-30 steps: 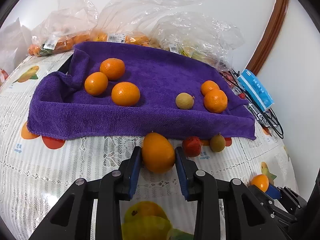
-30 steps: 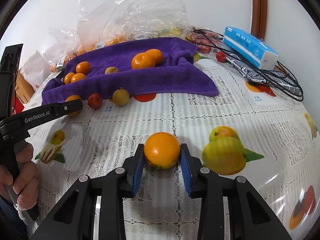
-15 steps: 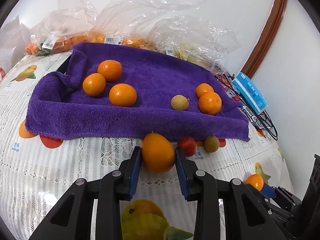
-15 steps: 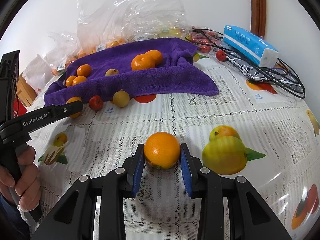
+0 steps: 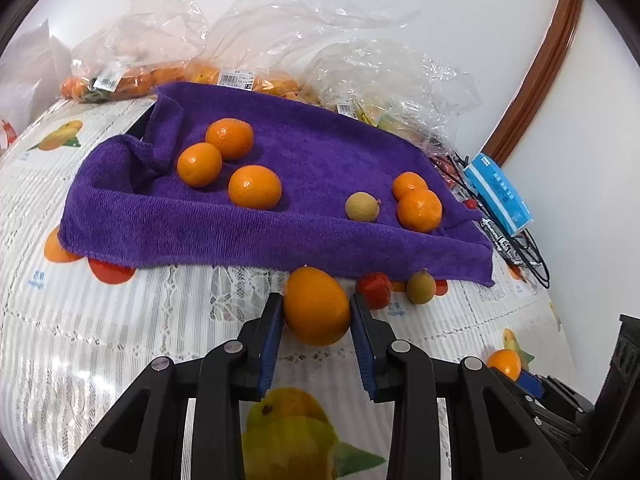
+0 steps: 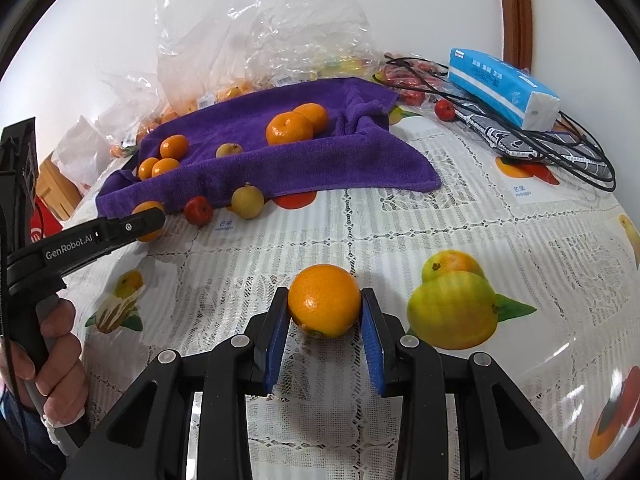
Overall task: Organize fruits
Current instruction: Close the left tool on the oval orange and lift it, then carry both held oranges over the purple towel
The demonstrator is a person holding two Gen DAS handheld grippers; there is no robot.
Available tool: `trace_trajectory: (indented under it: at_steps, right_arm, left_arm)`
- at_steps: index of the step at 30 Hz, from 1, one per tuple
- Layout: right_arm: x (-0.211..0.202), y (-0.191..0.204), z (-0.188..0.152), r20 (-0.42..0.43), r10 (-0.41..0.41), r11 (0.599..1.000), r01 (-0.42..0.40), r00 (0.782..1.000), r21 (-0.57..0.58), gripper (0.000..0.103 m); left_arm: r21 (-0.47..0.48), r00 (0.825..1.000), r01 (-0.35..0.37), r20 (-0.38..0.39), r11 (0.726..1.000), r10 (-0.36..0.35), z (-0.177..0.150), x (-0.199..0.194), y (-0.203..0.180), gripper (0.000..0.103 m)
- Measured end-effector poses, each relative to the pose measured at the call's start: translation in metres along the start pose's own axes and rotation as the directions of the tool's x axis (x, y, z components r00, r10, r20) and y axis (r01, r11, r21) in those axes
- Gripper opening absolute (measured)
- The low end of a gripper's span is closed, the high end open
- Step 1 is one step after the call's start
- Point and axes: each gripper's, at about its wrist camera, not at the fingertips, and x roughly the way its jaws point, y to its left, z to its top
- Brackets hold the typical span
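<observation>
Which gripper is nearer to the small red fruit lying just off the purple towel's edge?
Left. The left gripper, shut on an orange, sits right beside the red fruit. The right gripper, holding another orange, is farther back across the tablecloth from it.

Two low wrist views, shared purple towel [image 5: 320, 184]

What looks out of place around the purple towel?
Two small fruits sit off the purple towel, on the tablecloth at its near edge: a red fruit and a yellowish fruit. The towel's left end is bunched into folds. Nothing looks spilled or damaged.
</observation>
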Motion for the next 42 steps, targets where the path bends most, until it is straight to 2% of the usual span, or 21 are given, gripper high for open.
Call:
trace_trajectory:
  at_steps: [7, 14, 20, 23, 31, 42]
  right_arm:
    - [-0.005, -0.003, 0.000, 0.026, 0.035, 0.999, -0.035, 0.999, 0.011, 0.035]
    - [-0.004, 0.004, 0.000, 0.021, -0.016, 1.000, 0.016, 1.000, -0.017, 0.035]
    - [-0.012, 0.013, 0.004, 0.063, -0.024, 0.999, 0.026, 0.998, -0.025, 0.035]
    - [-0.015, 0.018, 0.008, 0.075, 0.003, 1.000, -0.002, 0.997, -0.018, 0.035]
    - [-0.022, 0.026, 0.020, 0.088, 0.054, 0.998, -0.055, 0.995, 0.002, 0.035]
    - [-0.037, 0.038, 0.045, 0.153, 0.051, 0.999, -0.050, 0.987, -0.014, 0.035]
  left_arm:
    - [-0.023, 0.999, -0.036, 0.002, 0.999, 0.036, -0.002, -0.006, 0.005, 0.032]
    - [-0.009, 0.998, -0.066, 0.021, 0.998, 0.066, -0.006, -0.013, 0.005, 0.032]
    - [-0.004, 0.998, -0.064, 0.018, 0.998, 0.064, -0.009, -0.021, 0.010, 0.032]
    - [0.009, 0.996, -0.081, 0.024, 0.997, 0.081, -0.010, -0.025, 0.012, 0.032]
    - [0.027, 0.997, -0.074, 0.011, 0.997, 0.074, -0.012, -0.035, 0.016, 0.032]
    - [0.048, 0.996, -0.072, 0.052, 0.996, 0.069, 0.005, -0.061, 0.018, 0.032]
